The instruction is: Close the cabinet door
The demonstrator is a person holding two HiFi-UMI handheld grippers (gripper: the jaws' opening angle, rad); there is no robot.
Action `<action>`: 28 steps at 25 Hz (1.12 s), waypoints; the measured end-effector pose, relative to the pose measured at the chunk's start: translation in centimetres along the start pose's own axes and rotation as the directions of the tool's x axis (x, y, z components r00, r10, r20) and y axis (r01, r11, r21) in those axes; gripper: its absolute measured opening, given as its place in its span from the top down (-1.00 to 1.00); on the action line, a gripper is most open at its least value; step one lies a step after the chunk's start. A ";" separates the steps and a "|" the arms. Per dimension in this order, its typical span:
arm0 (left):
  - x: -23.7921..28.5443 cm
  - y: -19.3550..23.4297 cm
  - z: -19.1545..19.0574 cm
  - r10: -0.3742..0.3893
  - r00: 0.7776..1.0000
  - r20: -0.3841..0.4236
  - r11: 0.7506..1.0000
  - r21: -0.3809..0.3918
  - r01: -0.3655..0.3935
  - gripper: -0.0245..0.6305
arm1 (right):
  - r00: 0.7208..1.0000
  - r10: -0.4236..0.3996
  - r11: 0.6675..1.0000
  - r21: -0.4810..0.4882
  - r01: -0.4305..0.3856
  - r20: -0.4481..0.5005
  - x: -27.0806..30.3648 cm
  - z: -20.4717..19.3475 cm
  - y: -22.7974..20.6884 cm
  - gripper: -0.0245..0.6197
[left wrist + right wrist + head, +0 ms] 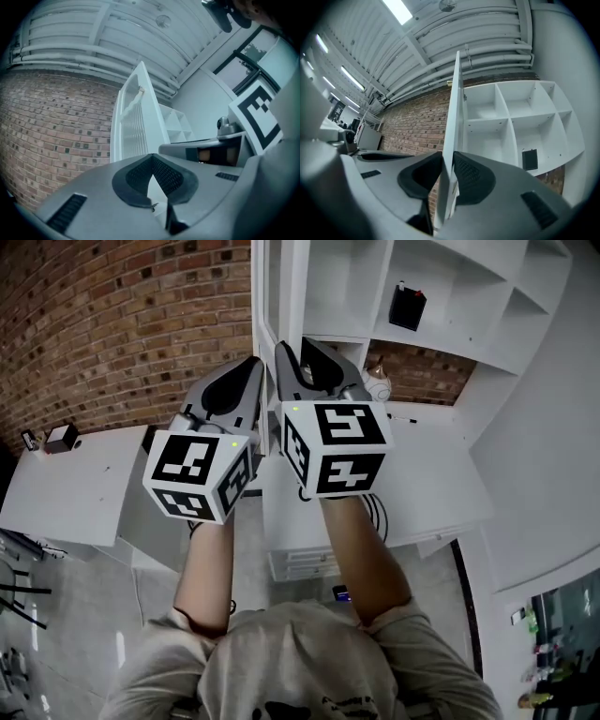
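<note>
The white cabinet door [266, 296] stands open, edge-on to me, beside the open white shelves [450, 287]. In the right gripper view the door [454, 112] runs up between the two jaws. My right gripper [447, 159] has its dark pads against both faces of the door's lower edge. In the head view the right gripper [296, 354] sits at the door's bottom edge. My left gripper [251, 367] is close beside it on the left, on the door's outer side. In the left gripper view its pads meet at the tips [151, 157], nothing between them, with the slatted door [136, 126] ahead.
A small black box [408, 307] lies in one shelf compartment. A brick wall [112, 324] rises to the door's left. White counters [75, 484] lie below on both sides, with a small pot [378, 381] on the right one [431, 474]. Drawers [300, 563] sit under my arms.
</note>
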State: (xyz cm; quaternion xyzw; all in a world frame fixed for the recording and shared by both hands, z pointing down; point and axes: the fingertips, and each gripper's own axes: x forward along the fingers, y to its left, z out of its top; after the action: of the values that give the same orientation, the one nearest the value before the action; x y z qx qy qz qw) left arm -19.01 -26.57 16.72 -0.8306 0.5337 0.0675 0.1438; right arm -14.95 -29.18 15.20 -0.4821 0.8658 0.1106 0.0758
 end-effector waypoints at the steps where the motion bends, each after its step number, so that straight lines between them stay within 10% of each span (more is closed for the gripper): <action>1: 0.5 -0.4 -0.1 -0.015 1.000 0.000 1.000 -0.004 0.015 0.90 | 1.000 0.003 1.000 -0.001 -0.003 -0.007 -0.1 0.0 -0.3 0.63; 18: 6.0 -3.8 -1.5 -0.118 0.993 0.024 0.992 -0.041 0.119 0.90 | 1.000 -0.019 0.999 0.043 0.019 -0.017 -0.5 -0.9 -7.9 0.65; 28: 12.4 -5.9 -2.3 -0.117 0.992 0.039 0.992 -0.047 0.119 0.90 | 0.995 0.098 0.987 0.127 -0.097 -0.006 1.1 -2.3 -16.0 0.63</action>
State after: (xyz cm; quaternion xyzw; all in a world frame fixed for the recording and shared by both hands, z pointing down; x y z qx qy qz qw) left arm -8.60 -35.74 16.64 -0.8627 0.4790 0.0870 0.1366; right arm -1.99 -38.87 15.30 -0.4339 0.8941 0.0563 0.0956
